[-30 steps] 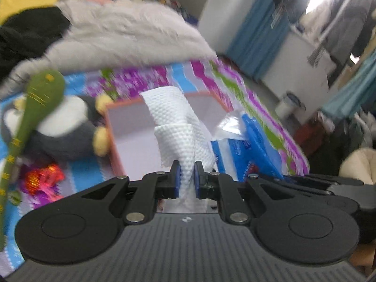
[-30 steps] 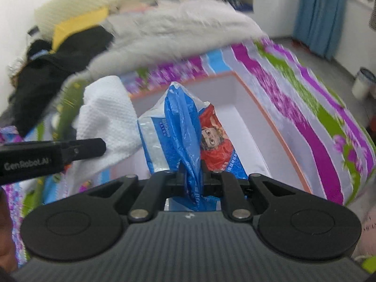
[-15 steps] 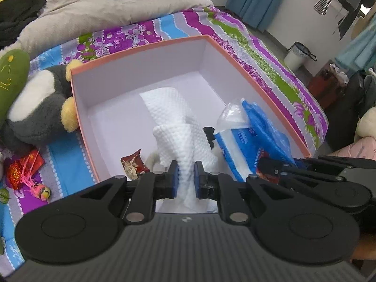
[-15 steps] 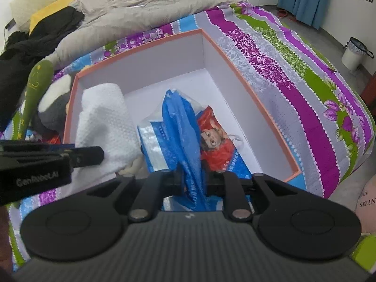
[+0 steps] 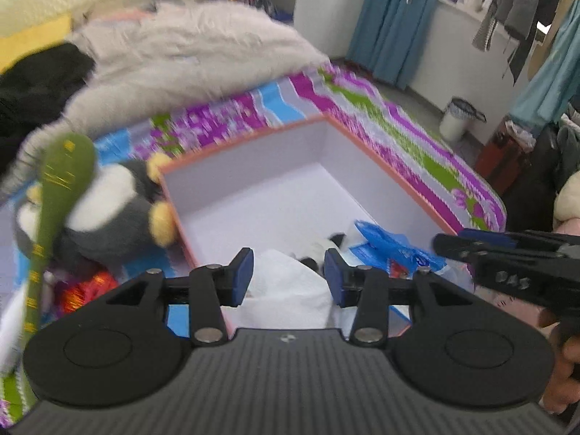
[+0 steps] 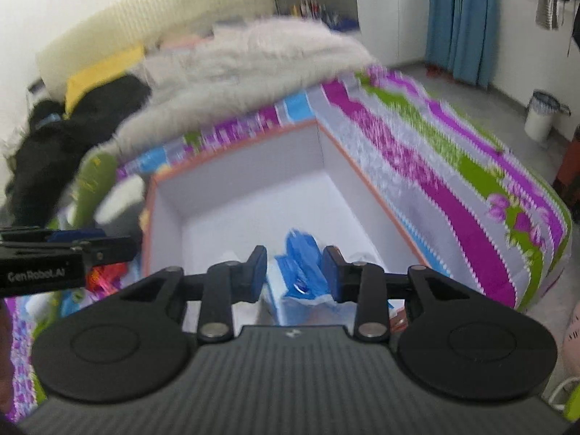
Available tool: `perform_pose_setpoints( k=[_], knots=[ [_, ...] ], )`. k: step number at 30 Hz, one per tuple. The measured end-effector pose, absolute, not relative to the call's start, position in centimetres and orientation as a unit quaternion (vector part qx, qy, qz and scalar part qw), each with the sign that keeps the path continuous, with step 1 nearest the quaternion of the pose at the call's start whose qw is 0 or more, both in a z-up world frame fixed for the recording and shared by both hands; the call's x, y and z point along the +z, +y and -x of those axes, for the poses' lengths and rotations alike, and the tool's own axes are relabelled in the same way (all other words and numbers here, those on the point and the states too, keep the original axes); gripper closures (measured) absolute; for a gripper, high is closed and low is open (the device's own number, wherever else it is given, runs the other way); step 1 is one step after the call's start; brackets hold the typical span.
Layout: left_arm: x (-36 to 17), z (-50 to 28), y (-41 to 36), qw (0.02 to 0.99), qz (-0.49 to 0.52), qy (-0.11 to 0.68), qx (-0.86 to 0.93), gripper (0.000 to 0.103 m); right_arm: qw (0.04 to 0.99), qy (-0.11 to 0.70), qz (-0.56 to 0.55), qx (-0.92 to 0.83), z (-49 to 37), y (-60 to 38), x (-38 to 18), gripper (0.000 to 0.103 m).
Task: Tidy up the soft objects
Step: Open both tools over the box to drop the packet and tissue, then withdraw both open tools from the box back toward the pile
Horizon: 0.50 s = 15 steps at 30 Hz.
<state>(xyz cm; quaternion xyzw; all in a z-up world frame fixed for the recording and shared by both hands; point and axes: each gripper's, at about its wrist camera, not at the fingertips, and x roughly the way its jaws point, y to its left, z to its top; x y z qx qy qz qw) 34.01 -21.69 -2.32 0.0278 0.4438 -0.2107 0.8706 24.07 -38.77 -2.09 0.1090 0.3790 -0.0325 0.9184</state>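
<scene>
Your left gripper [image 5: 288,277] and right gripper [image 6: 293,273] both stand apart, holding nothing. The white towel [image 5: 286,282] and blue packet [image 6: 302,272] lie in the box [image 5: 253,166]. Both look light and limp; the packet's film may be slippery, so pinch a bunched fold.

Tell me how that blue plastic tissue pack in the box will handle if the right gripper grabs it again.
The blue tissue pack will probably crumple rather than resist: its wrapper is bunched and loose between the open right gripper. It looks light for its bulk. The thin film may slip, so pinching the gathered top seems safer. Lying in the box, it shouldn't roll.
</scene>
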Motion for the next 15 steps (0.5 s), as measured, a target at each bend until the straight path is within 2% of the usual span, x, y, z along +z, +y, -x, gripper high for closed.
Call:
perform_pose_setpoints(
  k=[8,15],
  knots=[
    [2.6,-29.1,-15.8,0.907,-0.012,0.373,-0.195,0.054,0.947,0.306,-0.099,-0.008,-19.0,-36.3,1.3,0.066],
    [4.6,-24.1,-11.5,0.925,0.01,0.334,-0.183,0.054,0.957,0.278,-0.081,0.017,-15.5,-33.5,2.0,0.066]
  ],
)
